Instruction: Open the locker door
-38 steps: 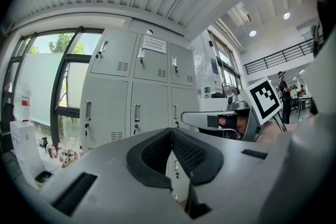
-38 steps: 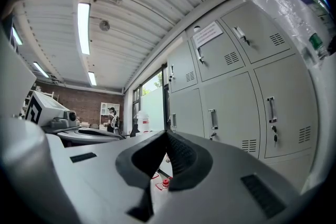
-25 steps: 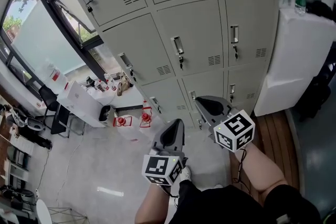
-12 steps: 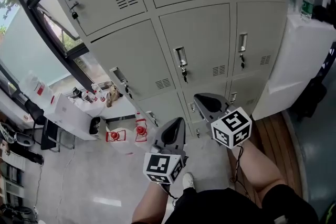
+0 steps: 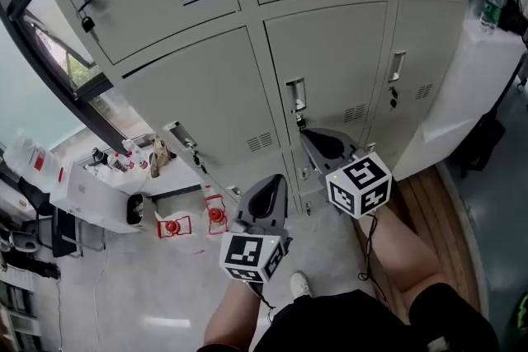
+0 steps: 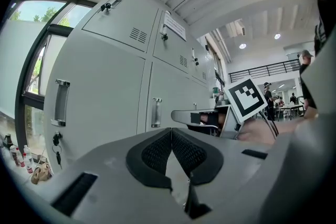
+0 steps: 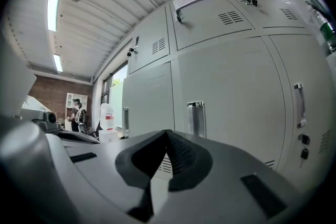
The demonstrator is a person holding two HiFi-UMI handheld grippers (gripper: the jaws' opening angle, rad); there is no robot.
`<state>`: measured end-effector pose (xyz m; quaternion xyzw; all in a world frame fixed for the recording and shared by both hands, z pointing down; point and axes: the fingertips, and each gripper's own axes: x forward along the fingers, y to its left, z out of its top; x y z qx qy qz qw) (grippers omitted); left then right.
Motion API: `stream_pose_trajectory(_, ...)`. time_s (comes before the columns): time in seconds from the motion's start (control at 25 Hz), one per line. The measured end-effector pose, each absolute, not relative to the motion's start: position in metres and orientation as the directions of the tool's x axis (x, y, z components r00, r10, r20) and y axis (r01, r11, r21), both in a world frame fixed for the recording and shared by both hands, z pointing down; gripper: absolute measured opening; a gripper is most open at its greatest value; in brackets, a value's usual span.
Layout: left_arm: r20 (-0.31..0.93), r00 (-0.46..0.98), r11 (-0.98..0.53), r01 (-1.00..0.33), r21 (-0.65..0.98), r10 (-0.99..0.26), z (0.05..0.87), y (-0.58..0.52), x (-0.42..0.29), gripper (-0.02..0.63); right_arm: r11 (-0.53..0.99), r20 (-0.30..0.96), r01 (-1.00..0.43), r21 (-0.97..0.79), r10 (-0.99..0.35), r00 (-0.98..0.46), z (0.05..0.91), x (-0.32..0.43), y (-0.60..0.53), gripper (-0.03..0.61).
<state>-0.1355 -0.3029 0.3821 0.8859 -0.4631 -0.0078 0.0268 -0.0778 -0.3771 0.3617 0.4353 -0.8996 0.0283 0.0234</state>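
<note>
At the far left of the head view a window [image 5: 33, 95] is cut off by the frame edge. Below it a low white table [image 5: 82, 190] is seen, with bottles on it too small to be told apart. Two red objects [image 5: 214, 217] on the floor cannot be identified.

The left gripper [image 5: 271, 184] is held low in front of the lockers, apart from them. In the left gripper view its jaws are seen pressed together with nothing between them.

The locker door [image 5: 334, 53] in the middle column is shut. Its handle [image 5: 295, 94] is found just above the right gripper [image 5: 308, 137], whose tips are held near it; contact cannot be judged. What hangs under the handle is partly covered by that gripper. In the right gripper view these jaws are likewise seen closed and empty, with the handle beyond them.

The bottom row of doors is largely hidden behind both tools. At the right, a white cabinet [image 5: 462, 95] is cropped by the frame.
</note>
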Motion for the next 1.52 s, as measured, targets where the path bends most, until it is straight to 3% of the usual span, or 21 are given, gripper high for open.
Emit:
stream_pose_trajectory(0.56, 0.01, 0.687, -0.686, -0.726, 0.057, -0.727, 0.387, -0.352, -0.157, 0.017, 0.432, 0.076, -0.902, -0.023, -0.898, -0.432, 0.369, -0.08, -0.441, 0.054)
stream_pose_trajectory(0.68, 0.007, 0.703, -0.702, -0.71, 0.059, -0.711, 0.388, -0.355, -0.159, 0.017, 0.412, 0.079, -0.911, -0.019, -0.908, -0.412, 0.37, -0.081, -0.448, 0.139)
stream_pose_trajectory(0.92, 0.009, 0.72, -0.718, -0.693, 0.07, -0.694, 0.395, -0.36, -0.164, 0.017, 0.379, 0.098, -0.925, 0.002, -0.921, -0.377, 0.374, -0.086, -0.461, 0.184)
stream_pose_trajectory(1.52, 0.012, 0.714, -0.711, -0.698, 0.083, -0.7, 0.398, -0.361, -0.178, 0.017, 0.289, 0.127, -0.953, 0.092, -0.953, -0.277, 0.377, -0.092, -0.482, 0.219)
